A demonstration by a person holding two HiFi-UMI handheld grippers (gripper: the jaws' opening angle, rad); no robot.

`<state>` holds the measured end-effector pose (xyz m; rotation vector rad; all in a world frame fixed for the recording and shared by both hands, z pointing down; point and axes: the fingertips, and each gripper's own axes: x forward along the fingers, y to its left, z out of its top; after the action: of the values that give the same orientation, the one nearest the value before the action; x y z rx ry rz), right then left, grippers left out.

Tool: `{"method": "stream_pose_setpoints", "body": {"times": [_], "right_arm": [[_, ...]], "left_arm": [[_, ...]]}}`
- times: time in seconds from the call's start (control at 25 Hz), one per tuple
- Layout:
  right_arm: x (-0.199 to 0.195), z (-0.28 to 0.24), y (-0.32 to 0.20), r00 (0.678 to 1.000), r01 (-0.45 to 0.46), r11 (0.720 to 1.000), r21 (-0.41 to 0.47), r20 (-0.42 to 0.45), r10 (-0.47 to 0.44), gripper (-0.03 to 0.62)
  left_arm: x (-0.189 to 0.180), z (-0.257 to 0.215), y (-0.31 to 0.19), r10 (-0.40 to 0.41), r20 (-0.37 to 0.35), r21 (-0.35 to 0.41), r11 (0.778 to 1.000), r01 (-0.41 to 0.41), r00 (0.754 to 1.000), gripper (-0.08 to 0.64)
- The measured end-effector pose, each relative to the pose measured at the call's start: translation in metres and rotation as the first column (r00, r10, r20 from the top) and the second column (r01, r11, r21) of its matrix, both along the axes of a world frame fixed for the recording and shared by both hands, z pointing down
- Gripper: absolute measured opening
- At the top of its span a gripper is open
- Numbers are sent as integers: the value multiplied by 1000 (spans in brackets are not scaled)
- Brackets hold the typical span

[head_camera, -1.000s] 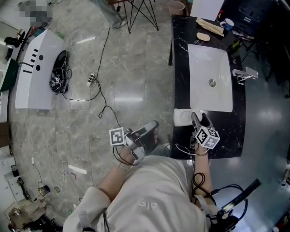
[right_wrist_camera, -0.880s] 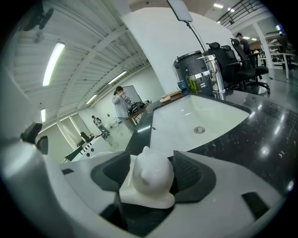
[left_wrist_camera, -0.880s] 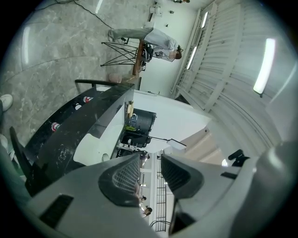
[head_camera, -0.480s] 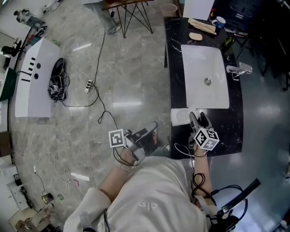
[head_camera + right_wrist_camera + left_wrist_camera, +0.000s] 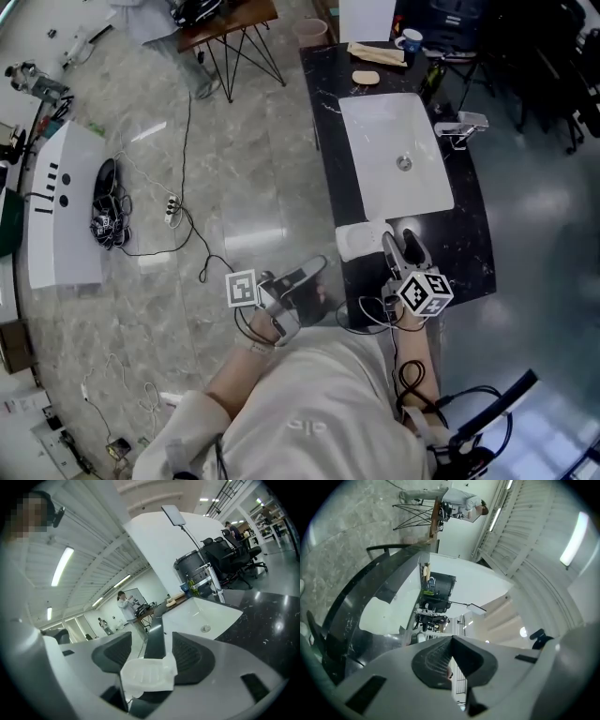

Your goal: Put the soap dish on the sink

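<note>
The white soap dish [image 5: 147, 674] sits between the dark pads of my right gripper [image 5: 152, 660], which is shut on it and holds it above the black counter [image 5: 459, 244]. In the head view the soap dish [image 5: 361, 240] sticks out left of the right gripper [image 5: 398, 246], just short of the near end of the white sink [image 5: 394, 169]. The sink [image 5: 201, 616] lies ahead and to the right. My left gripper [image 5: 300, 277] hangs over the floor beside the counter. Its pads meet with nothing between them in the left gripper [image 5: 451, 660] view.
A chrome faucet [image 5: 459, 127] stands on the sink's right side. At the counter's far end lie a soap bar [image 5: 366, 77], a wooden board [image 5: 377, 54] and a cup [image 5: 409, 42]. Cables [image 5: 178, 211] and a white device [image 5: 61, 202] lie on the floor to the left.
The right gripper has risen a little with the soap dish in it. The head view has swung, so the counter and sink now sit further left in the frame.
</note>
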<state>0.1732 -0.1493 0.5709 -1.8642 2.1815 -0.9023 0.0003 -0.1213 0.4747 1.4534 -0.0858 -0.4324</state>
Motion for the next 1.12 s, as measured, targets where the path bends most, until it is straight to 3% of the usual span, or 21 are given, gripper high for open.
{"method": "stream_pose_setpoints", "body": {"times": [0.24, 0.32, 0.48, 0.68, 0.8, 1.12], "right_arm": [[6, -38, 22, 989, -44, 992, 118, 142, 27, 275], [14, -51, 32, 973, -89, 984, 154, 226, 52, 268], [35, -67, 64, 930, -211, 958, 192, 341, 136, 193], [63, -79, 108, 859, -359, 899, 250, 465, 214, 108], [76, -88, 133, 811, -431, 858, 281, 537, 231, 89], [103, -107, 189, 743, -568, 763, 309, 591, 313, 80]], "left_arm": [[24, -6, 1, 82, -63, -2, 997, -83, 995, 8], [37, -8, 2, 120, -77, 4, 993, -120, 990, 8], [66, -14, 11, 216, -100, 22, 976, -215, 971, 8], [101, -14, 28, 331, -114, 18, 943, -332, 937, 8], [120, -12, 40, 391, -122, 9, 920, -393, 912, 8], [161, -15, 67, 523, -125, 2, 850, -527, 843, 8]]}}
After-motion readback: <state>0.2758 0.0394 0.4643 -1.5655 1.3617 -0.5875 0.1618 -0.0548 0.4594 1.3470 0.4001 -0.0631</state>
